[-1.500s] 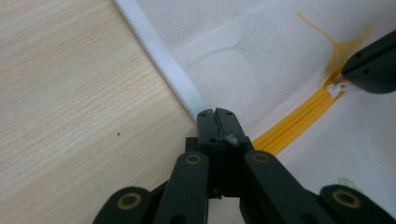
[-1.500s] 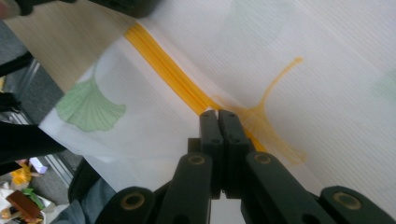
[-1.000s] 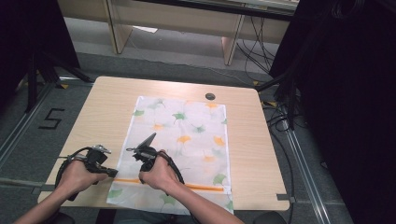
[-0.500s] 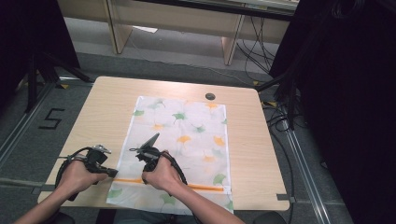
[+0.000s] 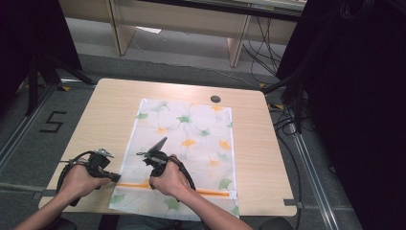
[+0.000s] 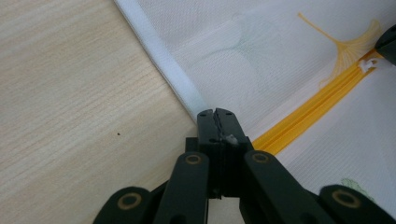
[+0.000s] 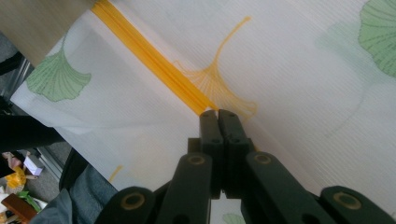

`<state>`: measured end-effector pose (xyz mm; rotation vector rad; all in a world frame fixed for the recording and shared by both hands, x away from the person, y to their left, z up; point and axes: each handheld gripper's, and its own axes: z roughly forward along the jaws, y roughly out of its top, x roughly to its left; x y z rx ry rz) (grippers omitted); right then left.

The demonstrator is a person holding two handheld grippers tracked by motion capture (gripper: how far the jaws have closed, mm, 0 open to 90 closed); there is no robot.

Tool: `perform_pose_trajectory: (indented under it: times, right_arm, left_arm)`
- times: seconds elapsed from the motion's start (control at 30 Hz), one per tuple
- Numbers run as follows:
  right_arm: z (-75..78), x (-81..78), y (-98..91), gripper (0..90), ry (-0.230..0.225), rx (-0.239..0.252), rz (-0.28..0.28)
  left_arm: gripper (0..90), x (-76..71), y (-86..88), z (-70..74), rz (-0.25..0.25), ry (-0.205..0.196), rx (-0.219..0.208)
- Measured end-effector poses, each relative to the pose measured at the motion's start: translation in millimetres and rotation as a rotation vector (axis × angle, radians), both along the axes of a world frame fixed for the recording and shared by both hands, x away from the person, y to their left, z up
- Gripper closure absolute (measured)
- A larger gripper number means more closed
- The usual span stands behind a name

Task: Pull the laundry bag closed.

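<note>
A white zip bag (image 5: 191,129) printed with green and orange leaves lies flat on the wooden table (image 5: 110,110). An orange zipper (image 5: 210,192) runs across it near the front edge. My left gripper (image 5: 116,178) is shut on the bag's left hem (image 6: 187,88), right at the zipper's end (image 6: 280,135). My right gripper (image 5: 152,183) sits a short way along the zipper (image 7: 154,60). Its jaws are shut over the orange line, and the white zipper pull (image 6: 369,65) leads into its tip. Both grippers (image 6: 217,112) (image 7: 217,112) show jaws pressed together.
A small black round object (image 5: 215,98) lies on the table past the bag's far edge. The bag's near flap (image 7: 60,79) hangs over the front table edge above the person's legs. Cables (image 5: 287,120) and dark curtains stand to the right of the table.
The right gripper has edged slightly to the right along the zipper. The left hand has kept still.
</note>
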<state>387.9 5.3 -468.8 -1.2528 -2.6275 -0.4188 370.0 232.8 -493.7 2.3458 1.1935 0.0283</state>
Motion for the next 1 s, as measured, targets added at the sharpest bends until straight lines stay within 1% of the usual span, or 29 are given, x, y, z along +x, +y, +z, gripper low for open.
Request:
perform_pose_trajectory:
  times: [0.03, 0.07, 0.1, 0.13, 0.17, 0.2, 0.23, 0.27, 0.33, 0.37, 0.4, 0.43, 0.47, 0.5, 0.53, 0.6, 0.63, 0.67, 0.7, 0.73, 0.77, 0.8, 0.83, 0.9, 0.93, 0.97, 1.0]
  right_arm:
    - [0.2, -0.1, -0.7, 90.0, 0.005, 0.006, -0.002]
    - [-1.4, 2.3, -2.8, 90.0, -0.033, 0.013, 0.042]
    - [-0.1, 0.8, -2.7, 90.0, -0.014, 0.005, 0.026]
    - [-0.1, 0.8, -2.7, 90.0, -0.014, 0.005, 0.026]
    - [1.7, -1.8, -1.2, 90.0, 0.016, -0.003, -0.017]
    - [1.8, -1.5, -2.1, 90.0, 0.017, -0.004, -0.011]
    - [0.4, 1.5, -5.6, 90.0, -0.024, -0.001, 0.034]
    - [2.2, -1.6, -3.9, 90.0, 0.018, -0.011, -0.020]
    - [1.8, -1.4, -4.8, 90.0, 0.015, -0.008, -0.017]
    - [2.5, -0.8, -5.9, 90.0, 0.023, -0.008, -0.015]
    - [0.9, -0.2, -7.6, 90.0, 0.011, -0.002, -0.010]
    - [1.5, -0.5, -8.1, 90.0, 0.017, -0.001, -0.020]
    - [1.2, 0.0, -10.2, 90.0, 0.009, 0.000, -0.010]
    - [1.4, -0.6, -10.1, 90.0, 0.017, -0.003, -0.021]
    - [1.4, -0.6, -10.1, 90.0, 0.017, -0.003, -0.021]
    - [0.8, 0.2, -13.7, 90.0, 0.006, -0.003, -0.018]
    - [0.8, 0.8, -14.8, 90.0, 0.021, 0.000, -0.016]
    - [0.8, 0.8, -14.8, 90.0, 0.021, 0.000, -0.016]
    - [-1.7, 3.0, -17.3, 90.0, -0.017, 0.013, 0.024]
    - [0.5, -0.1, -16.0, 90.0, 0.026, -0.003, -0.034]
    - [0.0, 0.3, -17.0, 90.0, 0.020, 0.001, -0.025]
    - [0.7, 0.5, -17.9, 90.0, 0.024, -0.001, -0.024]
    - [0.6, 0.3, -18.6, 90.0, 0.016, 0.002, -0.022]
    - [1.0, -0.2, -18.4, 90.0, 0.016, -0.005, -0.026]
    - [0.7, 1.0, -20.3, 90.0, 0.002, -0.003, -0.008]
    - [0.7, 1.0, -20.3, 90.0, 0.002, -0.003, -0.008]
    - [-0.2, 1.6, -21.1, 90.0, -0.010, 0.007, 0.002]
  left_arm:
    - [89.7, 0.0, 0.0, 0.0, 0.000, 0.000, 0.000]
    - [89.7, -0.1, 0.0, 0.0, 0.001, 0.000, 0.000]
    - [89.7, 0.0, 0.1, 0.0, 0.000, -0.001, 0.001]
    - [89.7, 0.0, 0.1, 0.0, 0.000, -0.001, 0.001]
    - [89.7, 0.1, 0.1, 0.0, 0.000, -0.001, 0.001]
    - [89.7, 0.0, 0.0, 0.0, 0.001, 0.001, 0.000]
    - [89.7, 0.0, 0.0, 0.0, 0.001, 0.001, 0.000]
    - [89.7, 0.1, 0.2, 0.0, 0.000, 0.000, 0.001]
    - [89.7, 0.1, 0.2, 0.0, 0.000, -0.001, 0.000]
    - [89.7, 0.1, 0.2, 0.0, 0.000, 0.000, 0.001]
    - [89.7, 0.1, 0.1, 0.1, 0.000, 0.000, 0.001]
    - [89.7, 0.1, 0.1, 0.1, -0.001, 0.000, 0.001]
    - [89.7, 0.0, 0.1, 0.1, 0.000, 0.000, 0.001]
    - [89.7, 0.0, 0.1, 0.1, 0.000, 0.000, 0.001]
    - [89.7, 0.1, 0.1, 0.1, 0.000, -0.001, 0.001]
    - [89.7, 0.1, 0.1, 0.0, 0.001, 0.000, 0.001]
    - [89.7, 0.2, 0.2, 0.0, 0.000, 0.000, 0.000]
    - [89.7, 0.2, 0.2, 0.0, 0.000, 0.000, 0.000]
    - [89.7, 0.2, 0.3, 0.0, 0.000, 0.000, 0.000]
    - [89.7, 0.2, 0.2, 0.0, 0.000, 0.000, 0.000]
    - [89.7, 0.1, 0.2, 0.0, 0.000, -0.001, 0.001]
    - [89.7, 0.2, 0.2, 0.0, 0.001, 0.000, -0.001]
    - [89.7, 0.0, 0.2, 0.0, 0.001, -0.001, 0.001]
    - [89.7, 0.0, 0.1, 0.0, 0.000, -0.001, 0.001]
    - [89.7, 0.0, 0.0, 0.0, 0.001, 0.001, 0.000]
    - [89.7, 0.0, 0.0, 0.0, 0.001, 0.001, 0.000]
    - [89.7, 0.1, 0.1, 0.1, 0.000, -0.001, 0.001]
